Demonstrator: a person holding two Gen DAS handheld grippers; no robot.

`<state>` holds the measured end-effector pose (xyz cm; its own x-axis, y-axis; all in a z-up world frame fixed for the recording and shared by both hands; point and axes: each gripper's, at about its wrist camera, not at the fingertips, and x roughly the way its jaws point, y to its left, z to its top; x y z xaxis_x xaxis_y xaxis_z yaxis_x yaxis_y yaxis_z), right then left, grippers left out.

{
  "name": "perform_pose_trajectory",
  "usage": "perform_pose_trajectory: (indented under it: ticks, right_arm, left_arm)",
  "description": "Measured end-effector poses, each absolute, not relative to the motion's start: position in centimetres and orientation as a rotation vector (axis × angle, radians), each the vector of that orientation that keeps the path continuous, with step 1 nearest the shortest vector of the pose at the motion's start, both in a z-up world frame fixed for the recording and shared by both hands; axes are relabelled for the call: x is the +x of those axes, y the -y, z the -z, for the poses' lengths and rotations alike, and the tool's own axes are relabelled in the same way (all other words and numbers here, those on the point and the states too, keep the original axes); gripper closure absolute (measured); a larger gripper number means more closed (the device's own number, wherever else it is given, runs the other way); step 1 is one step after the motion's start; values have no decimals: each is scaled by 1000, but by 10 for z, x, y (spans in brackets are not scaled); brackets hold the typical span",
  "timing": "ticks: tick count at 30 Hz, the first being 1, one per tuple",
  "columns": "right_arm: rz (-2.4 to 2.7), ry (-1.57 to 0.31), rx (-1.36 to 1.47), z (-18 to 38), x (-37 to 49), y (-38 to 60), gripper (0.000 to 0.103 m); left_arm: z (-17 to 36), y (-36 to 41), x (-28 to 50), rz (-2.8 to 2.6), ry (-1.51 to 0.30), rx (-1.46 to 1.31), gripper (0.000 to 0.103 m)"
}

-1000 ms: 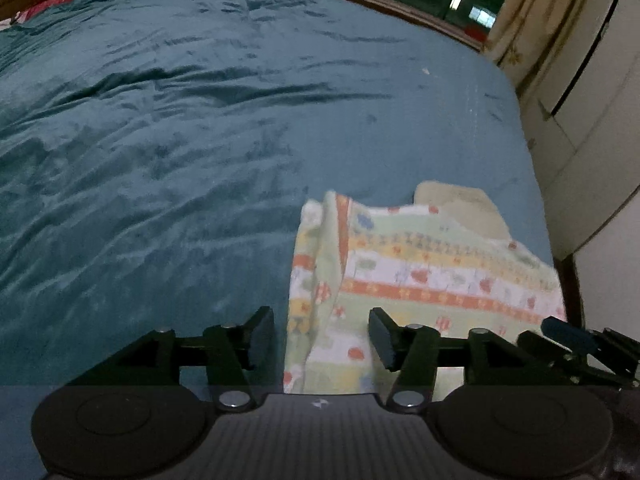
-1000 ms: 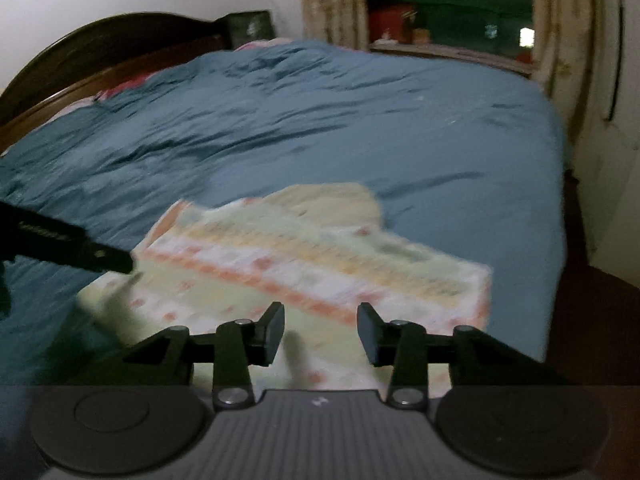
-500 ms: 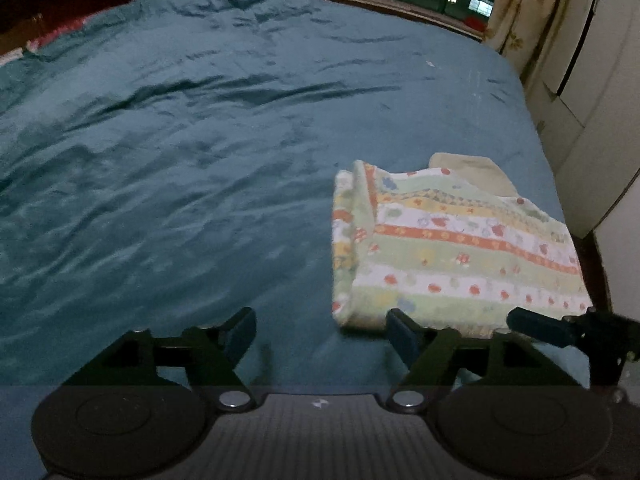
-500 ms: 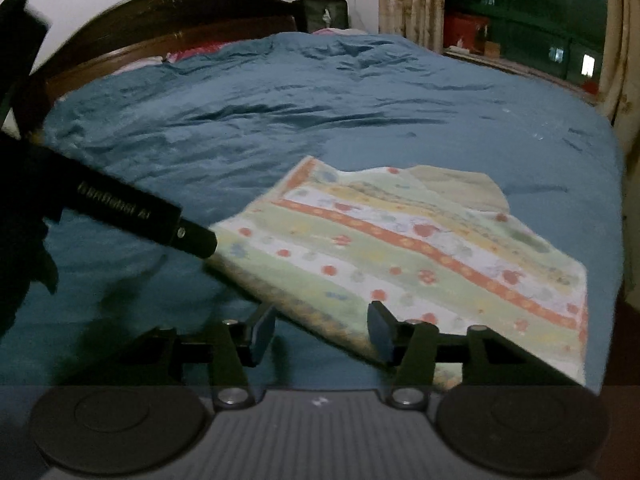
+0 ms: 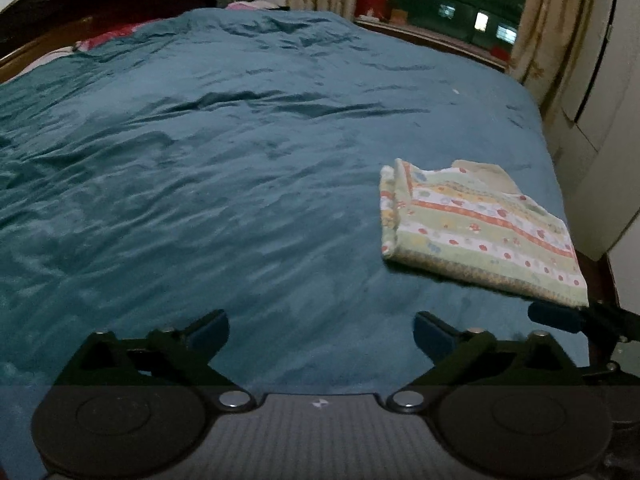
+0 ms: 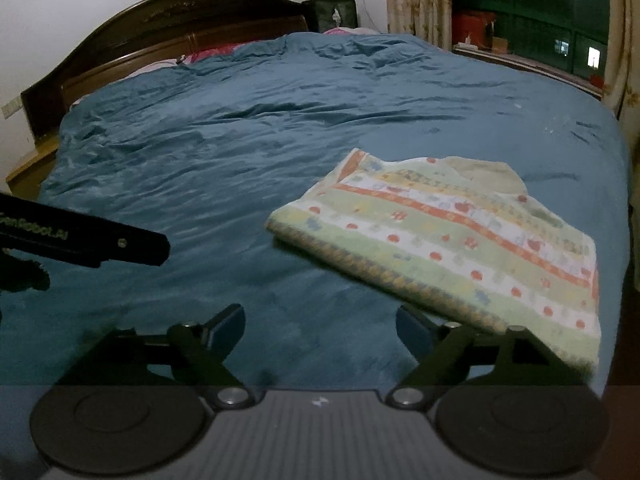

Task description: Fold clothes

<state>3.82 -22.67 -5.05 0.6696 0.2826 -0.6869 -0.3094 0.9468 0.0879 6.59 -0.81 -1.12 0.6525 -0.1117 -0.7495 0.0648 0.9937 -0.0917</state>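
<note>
- The bed [image 5: 240, 184] fills most of both views, spread with a rumpled teal cover [image 6: 280, 128] that creases in long ripples across the middle.
- A dark wooden headboard [image 6: 168, 28] curves along the upper left of the frame.
- Pink bedding [image 6: 216, 50] peeks out from under the cover's far edge, just below the headboard.
- A folded striped garment [image 5: 476, 232], pale green, white and orange with small printed shapes, lies flat on the cover at the right side, close to the bed's right edge.
</note>
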Motion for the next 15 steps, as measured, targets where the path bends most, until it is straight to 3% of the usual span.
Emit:
perform_pose_trajectory:
  ticks: [7, 15]
  right_arm:
    - [-320, -775, -35, 48, 16, 215, 6]
    - [-315, -767, -54, 45, -1, 206, 0]
  left_arm:
    - [5, -7, 29, 89, -803, -68, 0]
    - [8, -11, 2, 98, -791, -103, 0]
